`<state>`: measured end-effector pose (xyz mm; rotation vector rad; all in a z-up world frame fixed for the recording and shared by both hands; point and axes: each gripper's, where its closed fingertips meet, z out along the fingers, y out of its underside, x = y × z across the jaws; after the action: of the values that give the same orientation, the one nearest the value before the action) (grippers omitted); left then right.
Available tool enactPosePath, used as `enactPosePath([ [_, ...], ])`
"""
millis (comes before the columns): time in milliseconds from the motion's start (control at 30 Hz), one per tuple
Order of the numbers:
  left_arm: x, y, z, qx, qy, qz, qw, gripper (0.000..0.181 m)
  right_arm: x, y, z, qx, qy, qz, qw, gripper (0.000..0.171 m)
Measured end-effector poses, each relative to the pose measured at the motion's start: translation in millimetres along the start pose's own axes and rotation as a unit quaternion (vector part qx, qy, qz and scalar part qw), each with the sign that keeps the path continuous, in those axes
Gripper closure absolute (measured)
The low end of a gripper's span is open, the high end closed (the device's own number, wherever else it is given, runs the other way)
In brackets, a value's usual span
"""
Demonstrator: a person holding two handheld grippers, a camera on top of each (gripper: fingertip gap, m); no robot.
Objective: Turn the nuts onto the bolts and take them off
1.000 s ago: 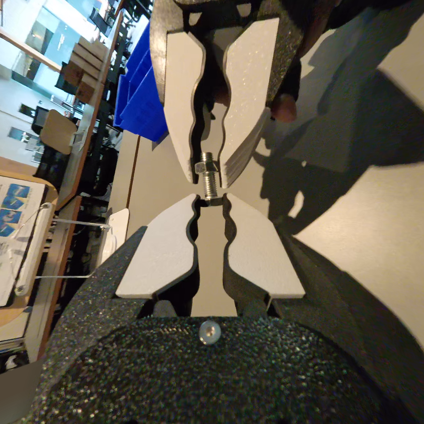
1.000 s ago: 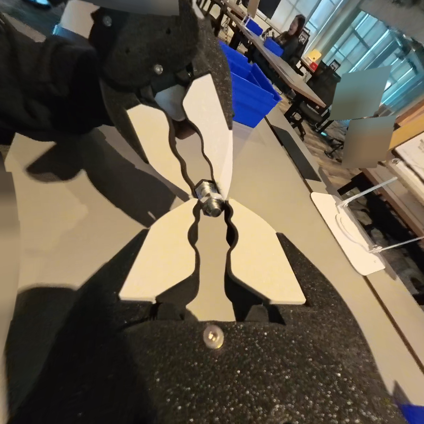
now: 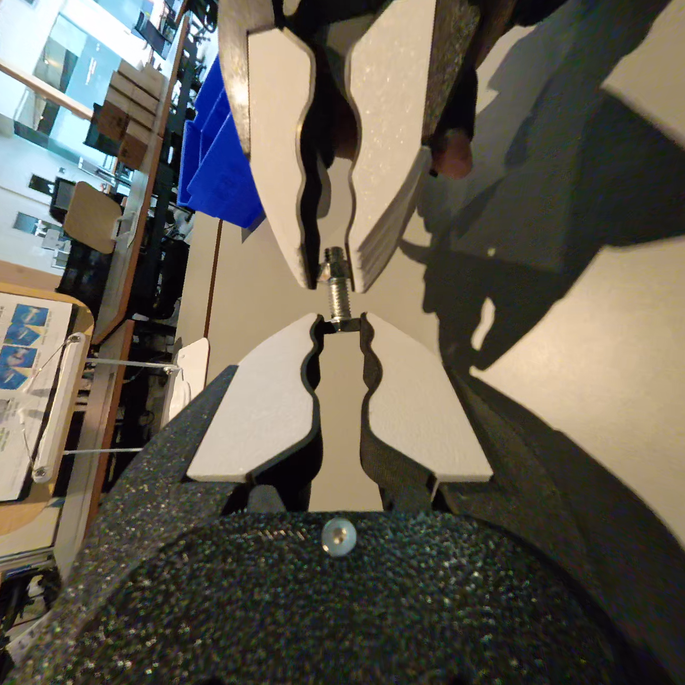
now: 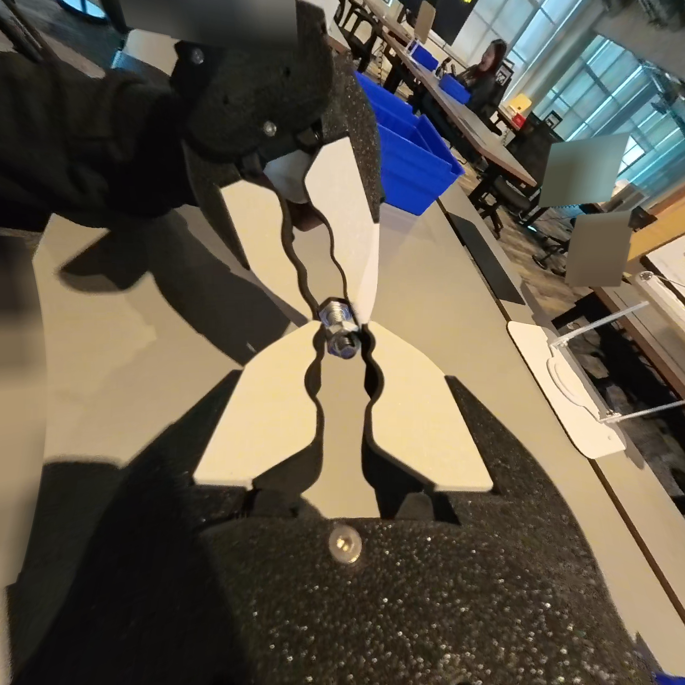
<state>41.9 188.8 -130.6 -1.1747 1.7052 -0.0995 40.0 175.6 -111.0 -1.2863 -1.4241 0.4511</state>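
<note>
- Bolt (image 3: 340,301) held in the air above the grey bench (image 3: 556,370), gripped from both ends by the two tools, which meet tip to tip.
- Left hand-held gripper (image 3: 341,324) is closed on the bolt's head; in the left wrist view the threaded shank stands straight out from between its white fingers (image 3: 274,407).
- Right hand-held gripper (image 4: 340,335) is clamped on the nut (image 4: 339,328), which sits partway along the thread; the bare end of the bolt pokes past it into the gap between the jaws.
- In the left wrist view the nut (image 3: 331,272) shows as a hexagon pinched between the right tool's tips at the top of the frame, with a few turns of thread beyond it.
- In the right wrist view the left tool (image 4: 335,311) comes in from the upper left, held by a black sleeve (image 4: 92,148).
- Blue bins (image 4: 407,155) stand at the bench's far edge; a white plate with a clear plastic stand (image 4: 563,389) sits at its right edge.
- Printed sheet with blue pictures (image 3: 22,370) lies on a wooden table beyond the bench; its writing is too small to make out, and no brand marks show on the tools, bolt or nut.
- Person (image 4: 485,74) sits at a distant table near the windows.
</note>
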Motion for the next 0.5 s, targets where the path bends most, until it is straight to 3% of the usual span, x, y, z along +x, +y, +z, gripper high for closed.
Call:
enactPosePath([
  [100, -5.3, 3.6, 0.9, -0.020, -0.028, 0.021, 0.999, 0.163, 3.9, 2.1, 2.5, -0.010, 0.007, 0.038, 0.999, 0.153],
  [200, -14.6, 7.5, 0.5, -0.055, -0.079, 0.068, 0.993, 0.163, 10.2, 1.9, 5.1, 0.000, 0.004, 0.148, 0.989, 0.153],
  [367, -21.8, 6.5, 0.0, -0.087, -0.121, 0.107, 0.983, 0.163, 16.9, -0.3, 4.3, 0.072, -0.059, 0.375, 0.922, 0.153],
  [433, -21.7, 2.9, -0.7, -0.059, -0.111, 0.074, 0.989, 0.163, 18.4, -6.4, 1.3, 0.104, -0.084, 0.389, 0.911, 0.142],
  [500, -23.2, 2.8, -2.7, -0.039, -0.099, 0.039, 0.994, 0.163, 20.4, -10.4, -2.1, 0.109, -0.081, 0.355, 0.925, 0.131],
])
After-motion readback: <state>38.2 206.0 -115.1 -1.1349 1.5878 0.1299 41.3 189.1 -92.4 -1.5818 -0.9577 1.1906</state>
